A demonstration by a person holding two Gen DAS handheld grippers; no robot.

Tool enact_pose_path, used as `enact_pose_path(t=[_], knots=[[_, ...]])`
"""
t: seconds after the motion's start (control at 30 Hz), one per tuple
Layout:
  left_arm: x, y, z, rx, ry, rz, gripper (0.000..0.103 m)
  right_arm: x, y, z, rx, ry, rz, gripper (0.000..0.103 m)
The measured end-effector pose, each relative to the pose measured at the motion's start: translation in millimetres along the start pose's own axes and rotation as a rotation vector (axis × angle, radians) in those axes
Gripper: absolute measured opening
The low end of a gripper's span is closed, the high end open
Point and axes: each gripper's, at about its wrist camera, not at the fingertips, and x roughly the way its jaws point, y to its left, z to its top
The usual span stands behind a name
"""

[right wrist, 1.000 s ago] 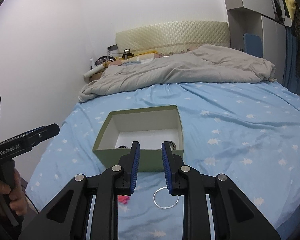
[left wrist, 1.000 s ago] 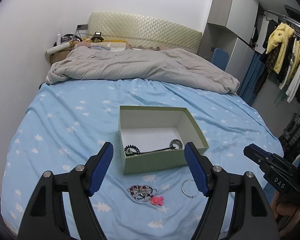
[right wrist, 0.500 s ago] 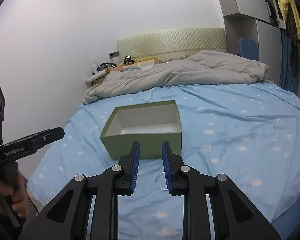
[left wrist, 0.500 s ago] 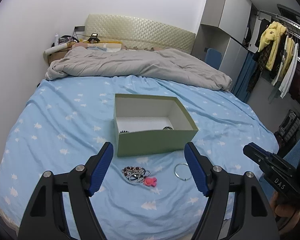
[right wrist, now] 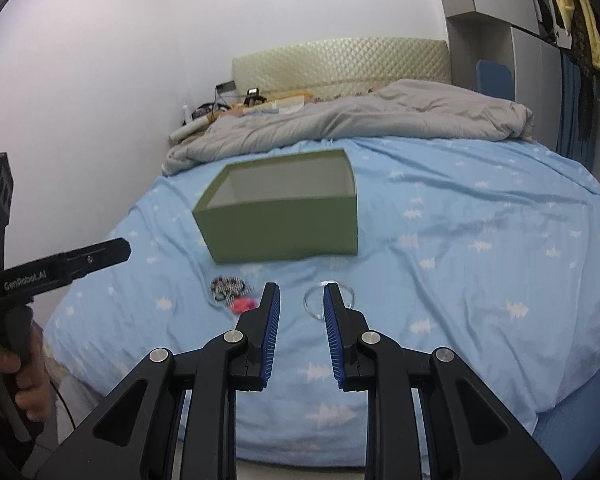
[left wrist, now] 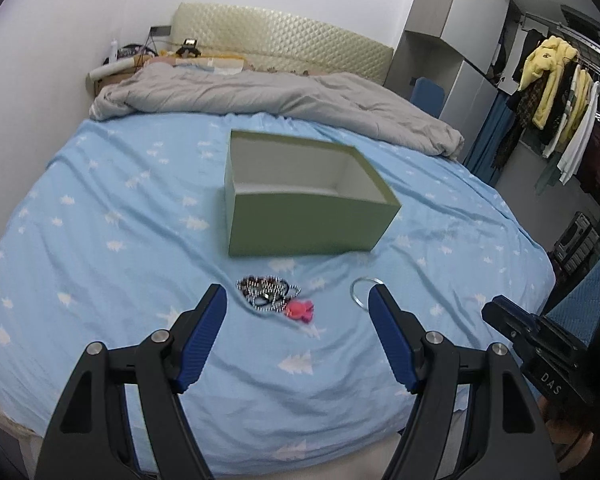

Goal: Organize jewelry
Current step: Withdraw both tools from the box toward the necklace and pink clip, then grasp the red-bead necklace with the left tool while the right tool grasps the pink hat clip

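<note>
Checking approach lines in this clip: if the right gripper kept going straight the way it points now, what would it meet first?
Probably the silver bangle on the blue bedsheet: it lies just past the right gripper and its narrowly parted jaws. Depth is uncertain.

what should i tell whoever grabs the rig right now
Left gripper: open wide, empty, above the bed in front of the beaded chain.
Right gripper: jaws narrow but apart, empty, lined up on the ring.
Things: green box open on the blue sheet; beaded chain with pink charm and ring lie on the sheet in front of the box.
Done: cannot tell, the box's floor is hidden from here.
Left: put chain and ring into the box.
</note>
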Motion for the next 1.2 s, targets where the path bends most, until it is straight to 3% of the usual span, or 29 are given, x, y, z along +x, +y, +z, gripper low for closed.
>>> enact_pose_path(t=[0.33,0.83,1.2], knots=[[31,17,-12,-0.042,0.065,0.010,0.066,32,-10,-14,0.021,0.066,0.023,0.023],[105,60,-2,-0.094,0.155,-0.028,0.041,117,34,-22,-0.075,0.170,0.168,0.025],[149,71,5,-0.067,0.224,-0.071,0.034,174,51,-24,-0.103,0.235,0.218,0.029]])
